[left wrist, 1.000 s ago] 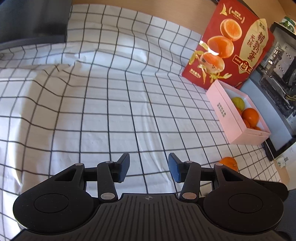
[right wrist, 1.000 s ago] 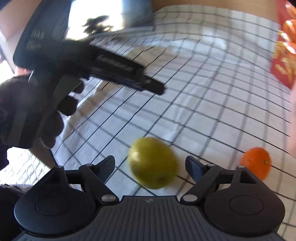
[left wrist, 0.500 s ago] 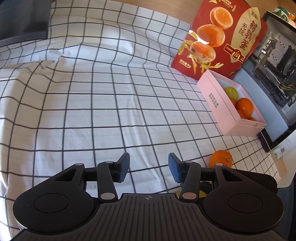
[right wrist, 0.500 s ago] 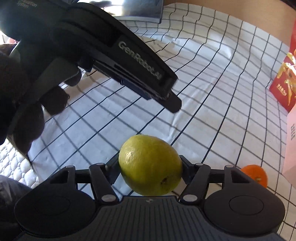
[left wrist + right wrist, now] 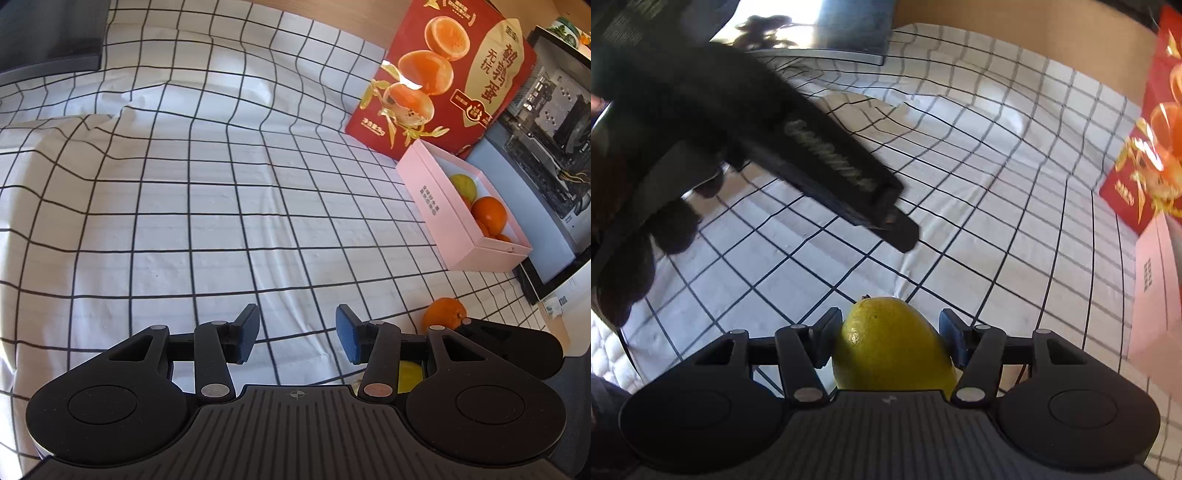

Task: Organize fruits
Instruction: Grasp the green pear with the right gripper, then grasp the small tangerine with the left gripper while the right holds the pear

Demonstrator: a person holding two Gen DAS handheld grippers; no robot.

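My right gripper [image 5: 890, 332] is shut on a yellow-green lemon [image 5: 890, 350] and holds it above the checked cloth. My left gripper [image 5: 295, 334] is open and empty over the cloth. A pink box [image 5: 443, 206] at the right holds a yellow-green fruit [image 5: 463, 184] and several oranges [image 5: 488, 212]. A loose orange [image 5: 441, 314] lies on the cloth just right of my left gripper. A bit of the lemon [image 5: 409, 374] shows under my left gripper's right finger.
A red egg carton [image 5: 439, 77] stands behind the pink box. A white cloth with black grid [image 5: 221, 206] covers the table. A dark frame and computer parts [image 5: 546, 147] sit at the far right. My left gripper's body and the gloved hand [image 5: 665, 147] fill the right wrist view's left side.
My right gripper has closed on the lemon and lifted it off the cloth. My left gripper has drifted so the pink box and loose orange sit closer in view.
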